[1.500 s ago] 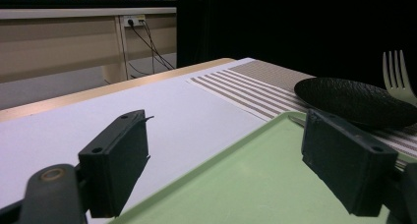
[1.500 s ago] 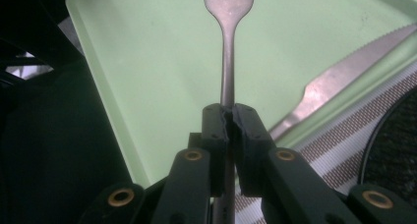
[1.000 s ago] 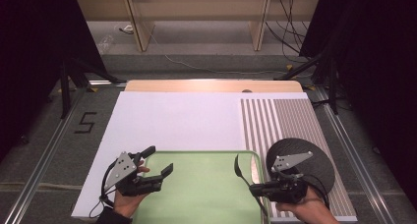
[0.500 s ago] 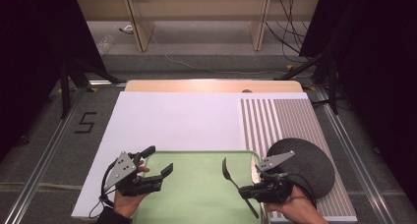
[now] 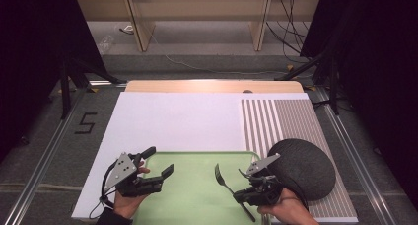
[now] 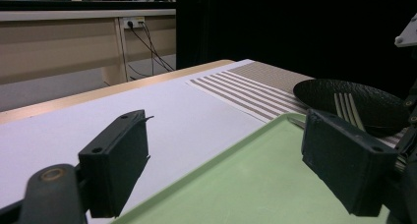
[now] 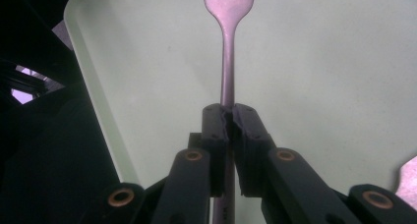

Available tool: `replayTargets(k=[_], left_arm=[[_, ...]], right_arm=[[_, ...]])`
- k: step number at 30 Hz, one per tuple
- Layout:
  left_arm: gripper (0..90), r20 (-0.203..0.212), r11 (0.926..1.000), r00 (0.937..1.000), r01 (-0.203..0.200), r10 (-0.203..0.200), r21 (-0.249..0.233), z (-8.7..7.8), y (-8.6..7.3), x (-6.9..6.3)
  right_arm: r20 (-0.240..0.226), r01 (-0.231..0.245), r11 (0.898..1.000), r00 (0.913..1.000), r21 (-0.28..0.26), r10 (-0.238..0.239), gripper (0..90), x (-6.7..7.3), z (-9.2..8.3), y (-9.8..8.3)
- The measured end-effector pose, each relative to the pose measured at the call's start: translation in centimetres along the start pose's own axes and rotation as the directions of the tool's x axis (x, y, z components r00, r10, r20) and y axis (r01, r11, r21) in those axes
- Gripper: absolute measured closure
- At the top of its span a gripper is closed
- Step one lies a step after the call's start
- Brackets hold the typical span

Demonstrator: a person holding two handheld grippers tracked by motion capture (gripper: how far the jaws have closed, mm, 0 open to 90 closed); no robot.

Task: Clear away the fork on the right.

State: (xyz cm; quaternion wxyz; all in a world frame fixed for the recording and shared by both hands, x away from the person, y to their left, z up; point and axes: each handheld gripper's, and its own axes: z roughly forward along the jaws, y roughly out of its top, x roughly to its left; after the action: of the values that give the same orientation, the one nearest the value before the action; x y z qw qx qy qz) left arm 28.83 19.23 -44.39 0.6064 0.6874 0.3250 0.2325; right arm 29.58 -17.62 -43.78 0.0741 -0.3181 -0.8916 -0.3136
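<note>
At the bottom right of the high view, the right gripper (image 5: 245,197) stays clamped on the handle of a fork (image 5: 224,179) and has carried it leftward off the black plate (image 5: 305,168), so the tines now hang over the green tray (image 5: 197,185). That suggests a set-down in the tray comes next. At lower left, the left gripper (image 5: 158,163) waits with jaws apart, empty, over the tray's left rim.

Lighting's decent over the white counter top (image 5: 167,121), but the surroundings go pitch black. The right gripper view looks soft, with the nearby metal fork handle (image 7: 227,62) blurry.
</note>
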Motion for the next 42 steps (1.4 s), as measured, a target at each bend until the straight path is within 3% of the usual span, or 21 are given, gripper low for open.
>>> replayTargets(k=[7,16,23,31,42], left_arm=[[17.6,0.000,1.0000,1.0000,0.000,0.000,0.000,0.0,0.0,0.0],[17.6,0.001,1.0000,1.0000,0.000,0.000,0.000,0.0,0.0,0.0],[17.6,0.000,1.0000,1.0000,0.002,-0.002,-0.001,0.0,0.0,0.0],[17.6,-0.001,1.0000,1.0000,0.001,-0.001,0.000,0.0,0.0,0.0],[17.6,0.000,1.0000,1.0000,0.001,-0.001,-0.001,0.0,0.0,0.0]], right_arm=[[-0.005,0.020,0.999,0.9998,0.045,-0.019,84.4,0.2,0.7,0.1],[0.034,0.006,0.994,0.9994,0.107,-0.010,84.4,0.1,1.3,0.3],[0.032,0.000,0.989,0.9995,0.145,-0.005,84.4,-0.1,1.5,0.4],[0.038,0.003,0.981,0.9992,0.193,-0.011,84.3,-0.1,2.2,0.5],[0.075,0.046,0.964,0.9948,0.261,-0.068,84.0,0.3,3.5,0.7]])
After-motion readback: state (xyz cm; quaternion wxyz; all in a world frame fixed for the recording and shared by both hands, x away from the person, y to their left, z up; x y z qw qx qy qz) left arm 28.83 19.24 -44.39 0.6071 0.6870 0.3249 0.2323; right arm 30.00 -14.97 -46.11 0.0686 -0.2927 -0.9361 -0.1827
